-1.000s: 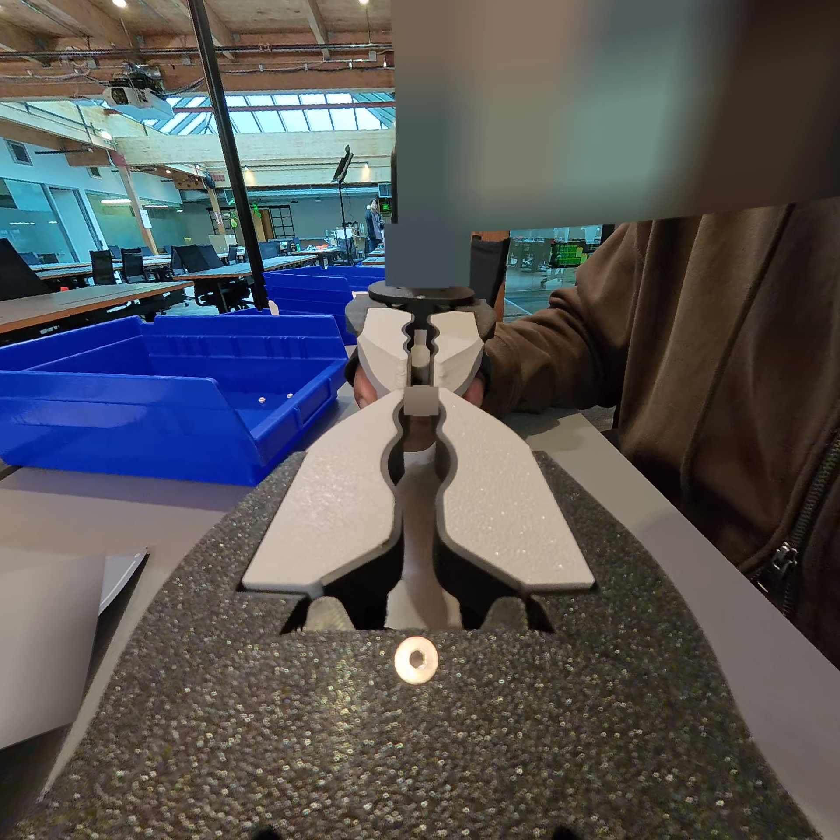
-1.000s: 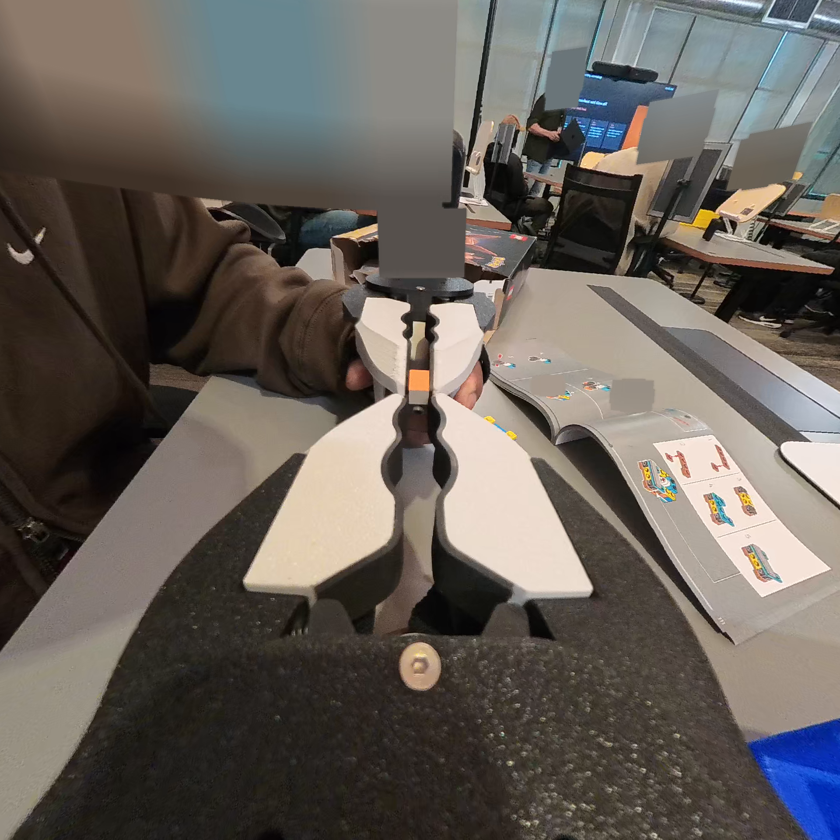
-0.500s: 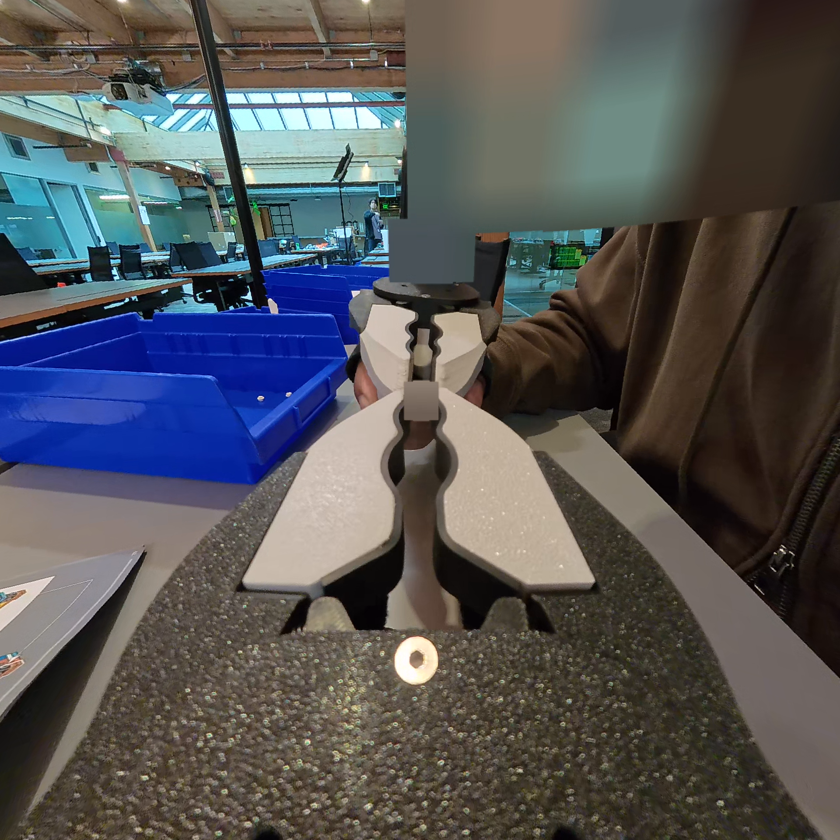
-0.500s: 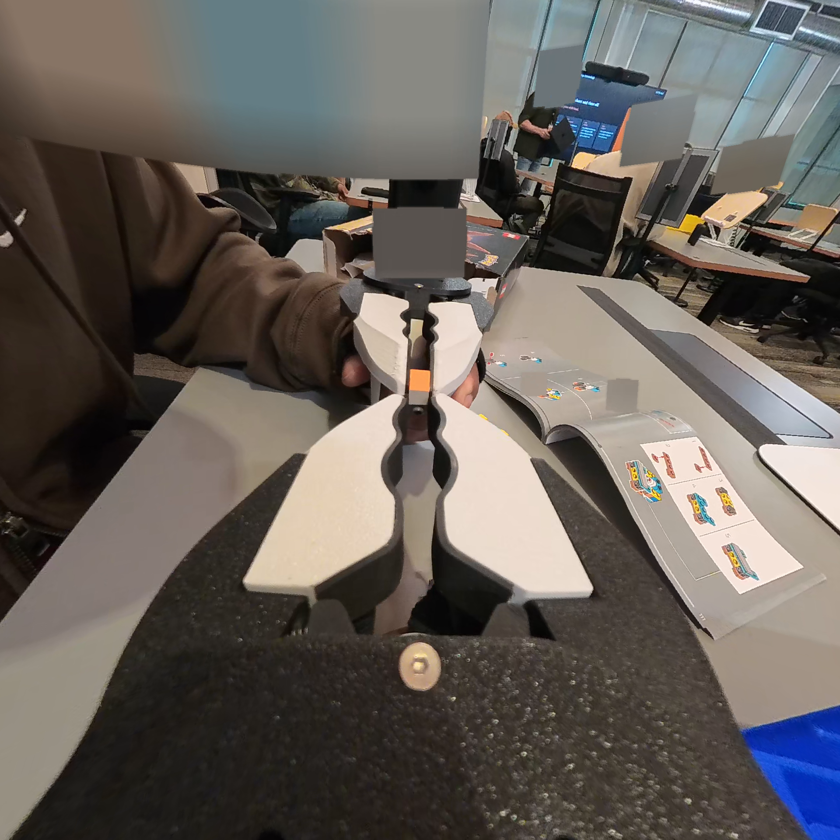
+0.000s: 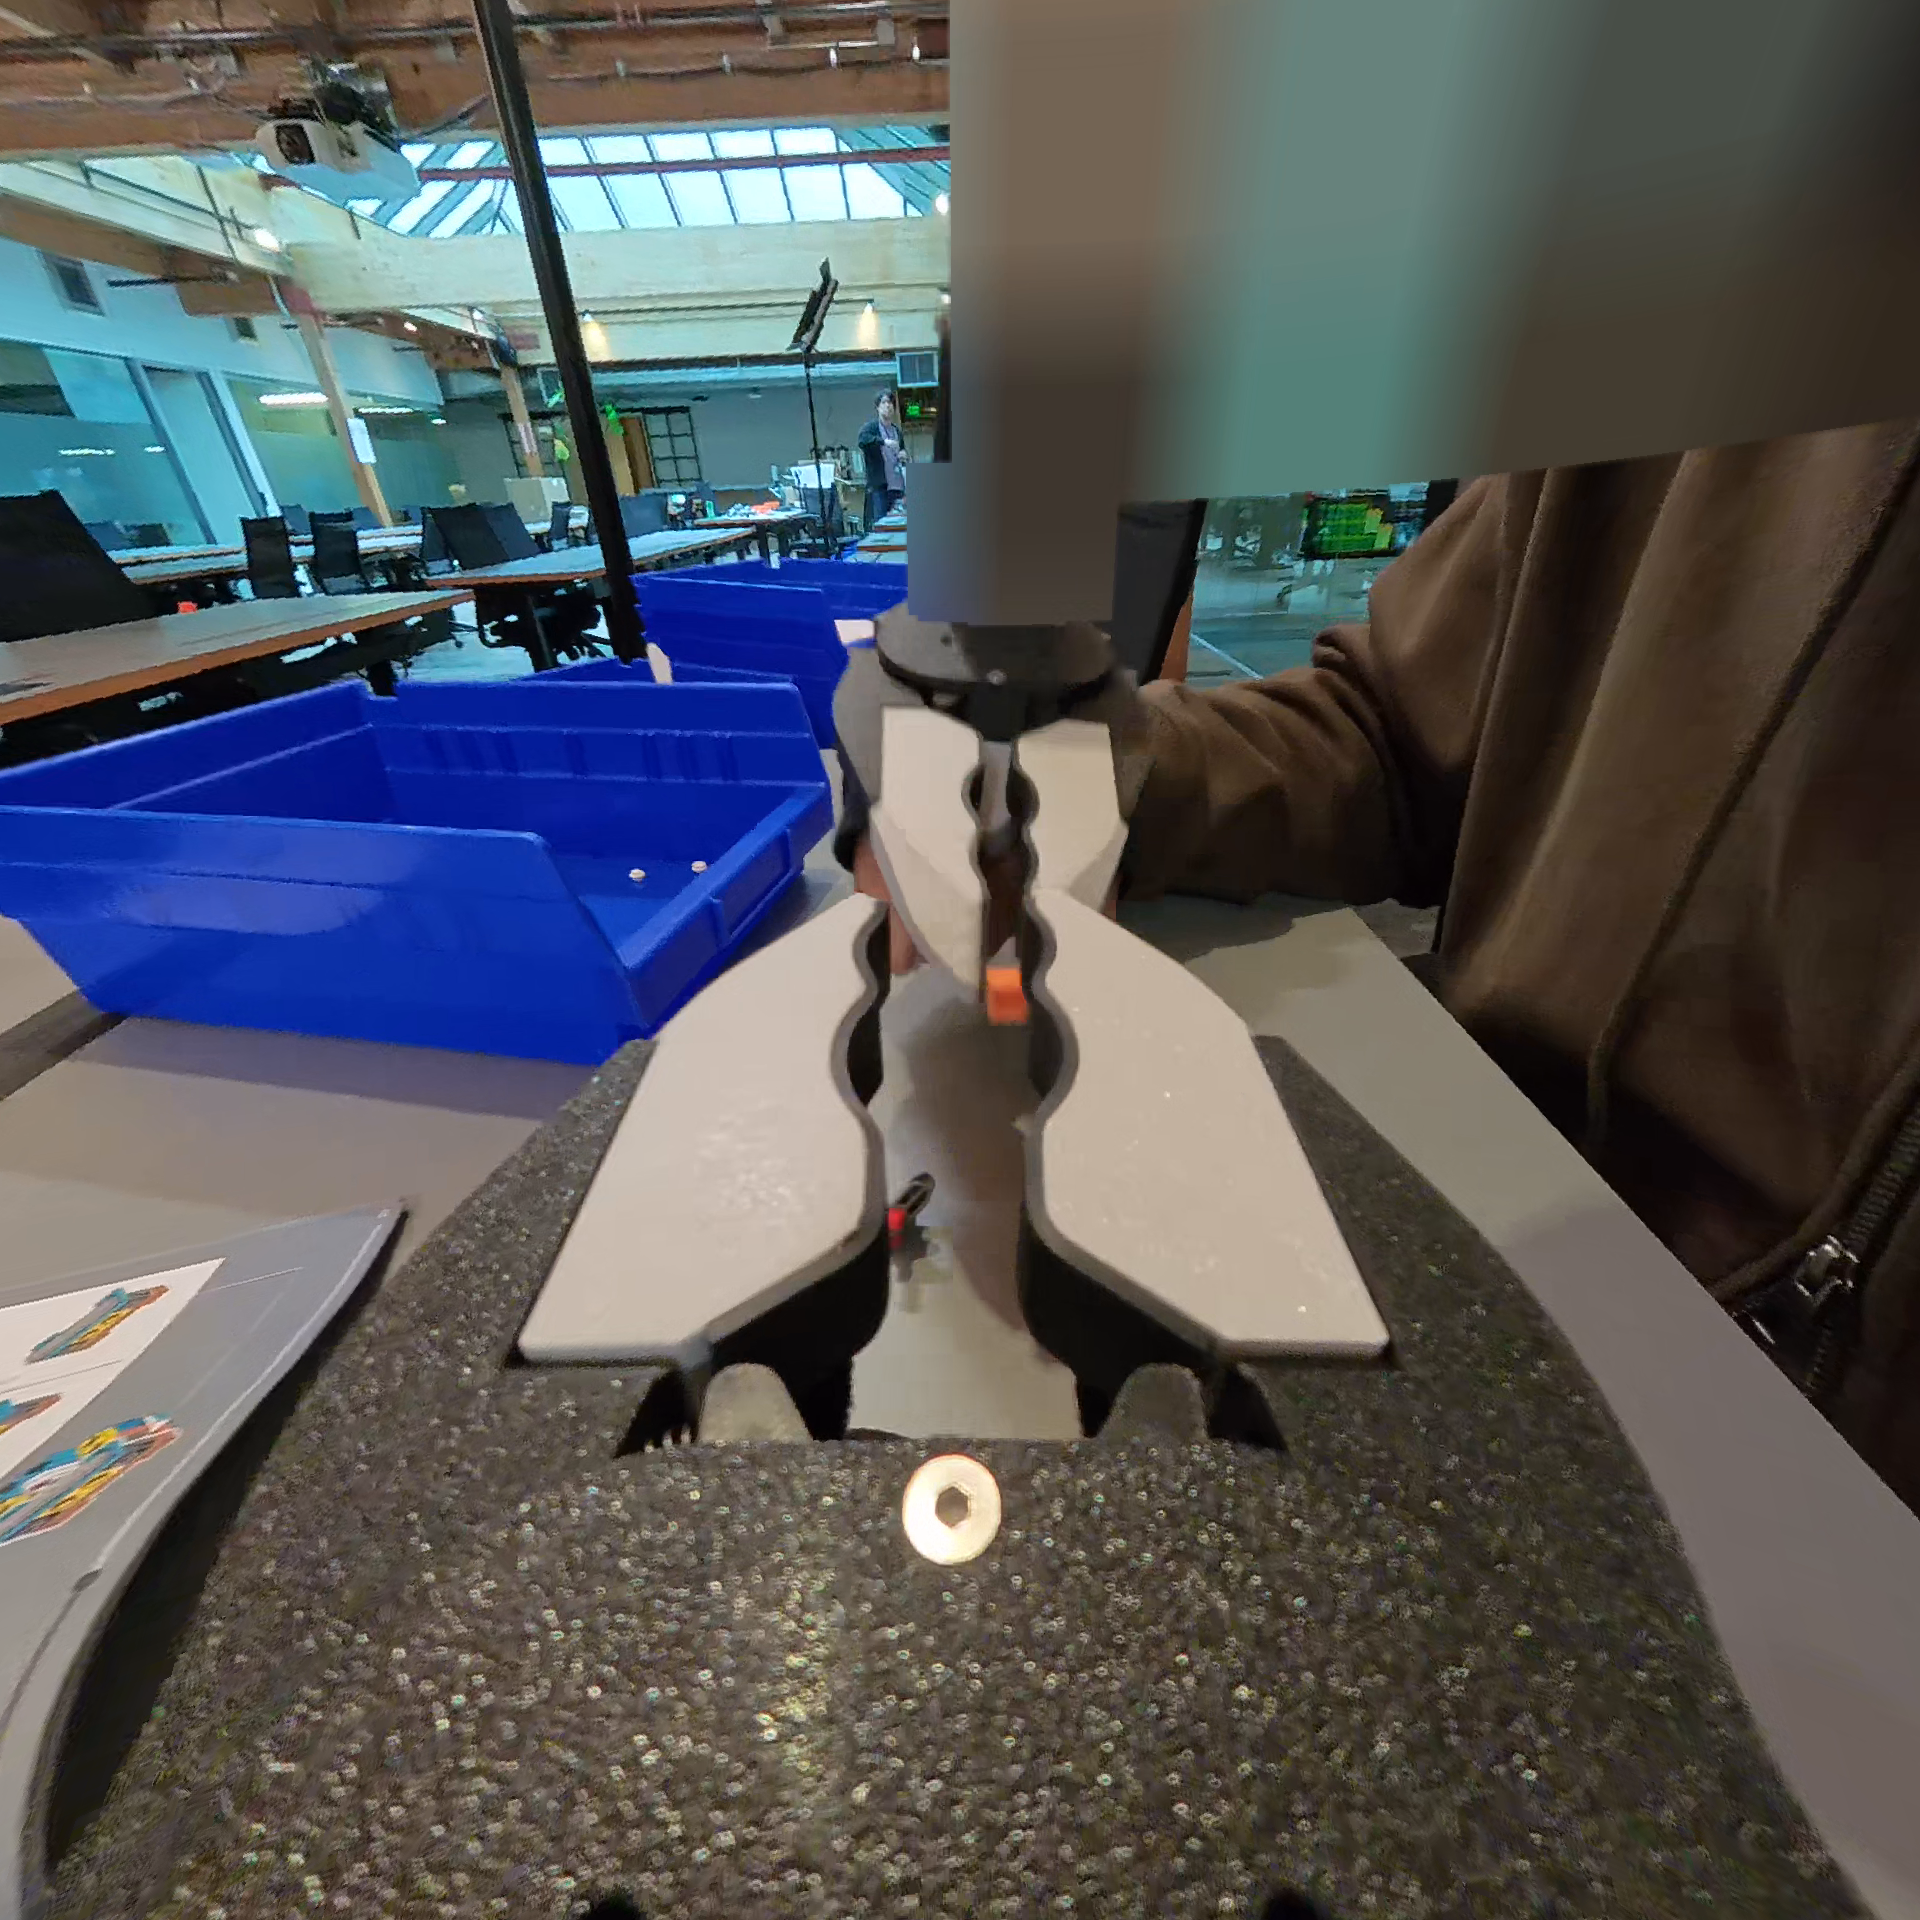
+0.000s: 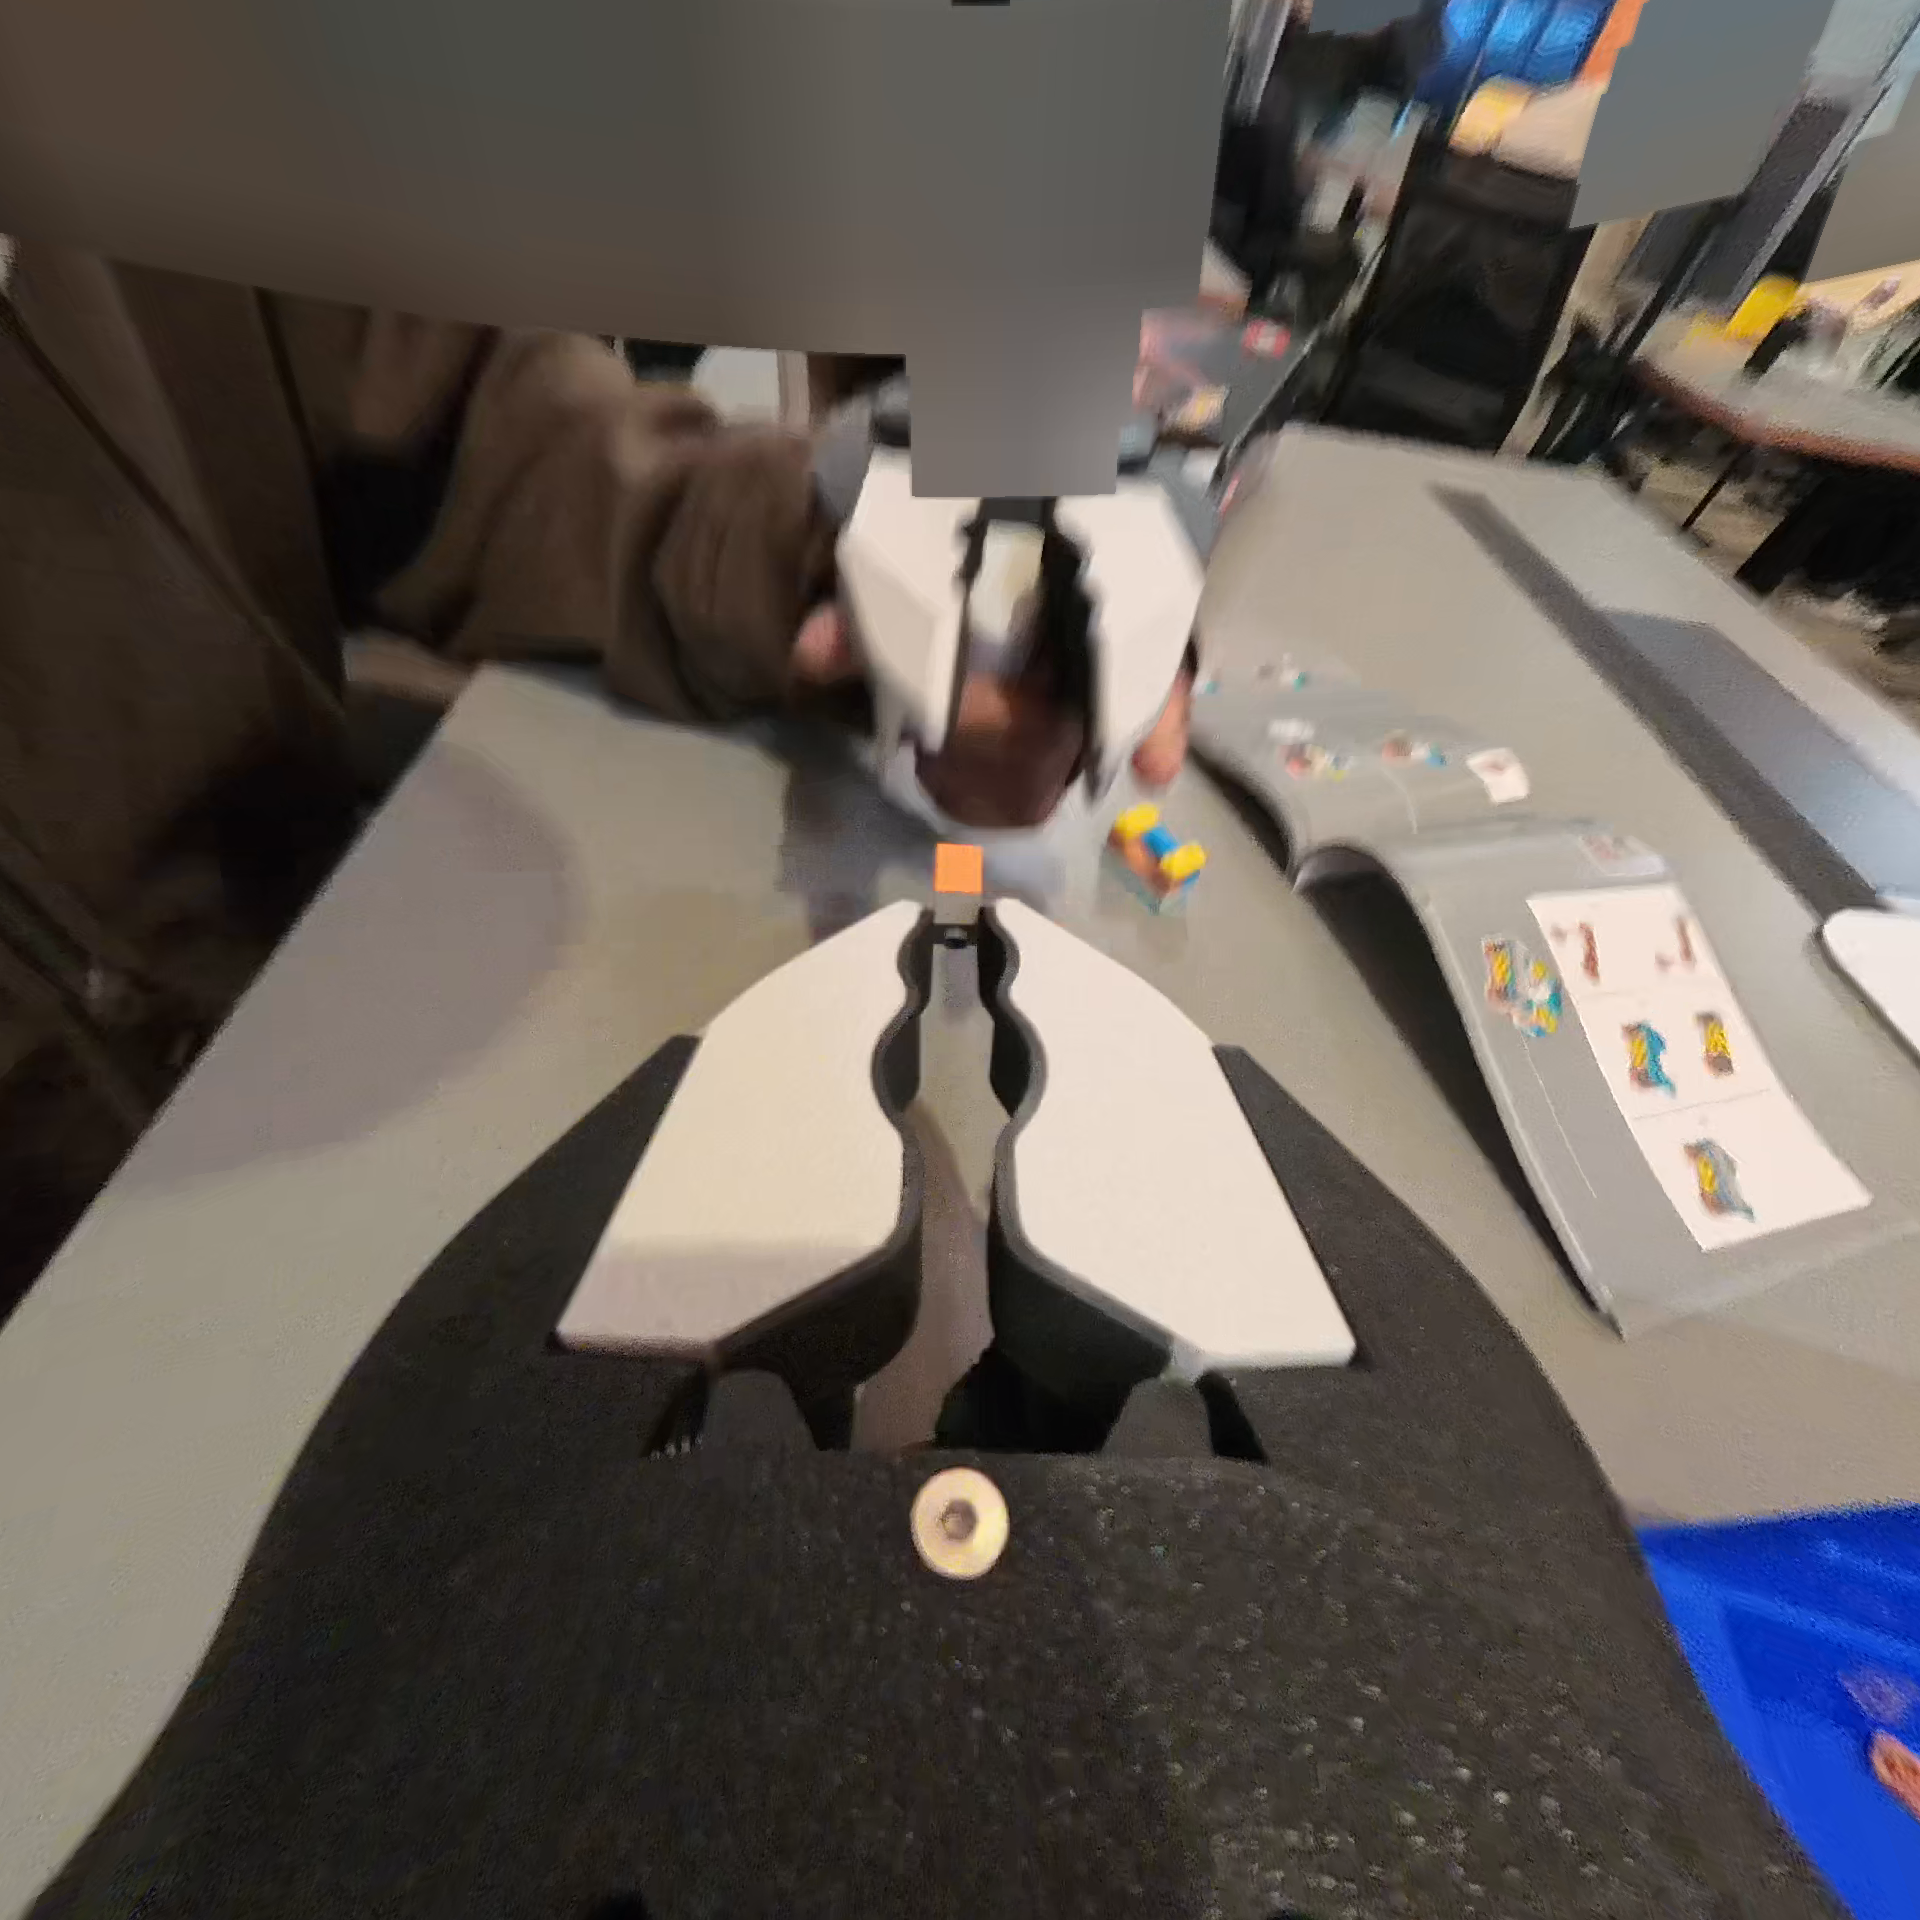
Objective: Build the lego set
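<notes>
Left gripper (image 5: 961, 925): light grey fingers spread wide apart, holding nothing, above the flat grey tabletop (image 5: 260, 1122).
Right gripper (image 6: 957, 920): fingertips pinched together on the small dark grey lego piece with an orange block at its end (image 6: 958, 869); the orange end pokes out past the tips.
Facing: the two grippers point at each other, tips near; in the left wrist view the orange end sits just at the mouth of the spread fingers.
Small red and black part (image 5: 907, 1210): lies on the tabletop between the left fingers, against the inner edge of one; too small to tell its kind.
Small yellow, blue and brown lego assembly (image 6: 1153, 857): stands on the tabletop just beside the open grey instruction booklet (image 6: 1558, 935); blurred.
Deep blue plastic bin (image 5: 416, 862): on the tabletop beyond the booklet, two tiny pale bits on its floor.
Brown hooded sleeve (image 5: 1299, 790): runs to the hand behind the right gripper.
</notes>
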Motion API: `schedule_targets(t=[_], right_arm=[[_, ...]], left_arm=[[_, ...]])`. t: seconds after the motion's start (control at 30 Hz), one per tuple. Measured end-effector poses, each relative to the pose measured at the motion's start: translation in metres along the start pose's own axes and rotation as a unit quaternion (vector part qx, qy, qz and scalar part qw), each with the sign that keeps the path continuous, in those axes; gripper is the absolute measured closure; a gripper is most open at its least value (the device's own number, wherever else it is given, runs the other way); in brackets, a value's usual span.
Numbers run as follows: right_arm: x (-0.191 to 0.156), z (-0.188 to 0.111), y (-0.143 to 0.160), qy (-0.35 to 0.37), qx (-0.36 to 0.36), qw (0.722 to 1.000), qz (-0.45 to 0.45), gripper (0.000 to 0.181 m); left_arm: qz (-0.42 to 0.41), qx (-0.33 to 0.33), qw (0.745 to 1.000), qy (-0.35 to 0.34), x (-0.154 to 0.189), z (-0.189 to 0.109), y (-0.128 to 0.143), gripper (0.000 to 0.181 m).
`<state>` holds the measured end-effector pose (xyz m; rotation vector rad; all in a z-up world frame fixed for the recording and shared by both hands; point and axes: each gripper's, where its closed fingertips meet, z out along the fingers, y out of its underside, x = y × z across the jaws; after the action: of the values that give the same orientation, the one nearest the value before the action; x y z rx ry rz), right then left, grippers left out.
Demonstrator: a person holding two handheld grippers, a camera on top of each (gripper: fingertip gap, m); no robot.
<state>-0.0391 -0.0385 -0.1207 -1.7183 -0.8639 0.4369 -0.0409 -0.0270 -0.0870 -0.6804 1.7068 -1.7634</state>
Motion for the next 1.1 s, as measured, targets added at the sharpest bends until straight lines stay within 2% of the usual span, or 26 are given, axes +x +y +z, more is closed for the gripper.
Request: schedule_targets(t=[0.13,0.2,0.3,0.53,0.8,1.1], right_arm=[[-0.007,-0.014,0.066,-0.009,-0.156,0.987,-0.022,0.174],[-0.009,-0.019,0.087,-0.009,-0.192,0.981,-0.005,0.173],[-0.011,-0.021,0.103,-0.013,-0.225,0.974,0.013,0.173],[-0.009,-0.027,0.106,-0.007,-0.229,0.973,0.026,0.166],[-0.008,-0.038,0.103,0.009,-0.210,0.977,0.028,0.160],[-0.028,-0.031,0.086,-0.041,-0.176,0.983,0.014,0.162]], left_arm=[[0.008,-0.016,0.999,-0.029,-0.009,-0.006,-0.003,0.159],[0.014,-0.035,0.999,-0.031,-0.010,-0.006,0.002,0.159],[0.017,-0.088,0.996,-0.028,-0.010,-0.006,0.016,0.159],[0.000,-0.228,0.974,-0.012,-0.014,-0.037,0.049,0.154],[0.005,-0.399,0.916,-0.038,-0.024,-0.081,0.098,0.155],[0.095,-0.430,0.897,-0.051,-0.033,-0.070,0.116,0.161]])
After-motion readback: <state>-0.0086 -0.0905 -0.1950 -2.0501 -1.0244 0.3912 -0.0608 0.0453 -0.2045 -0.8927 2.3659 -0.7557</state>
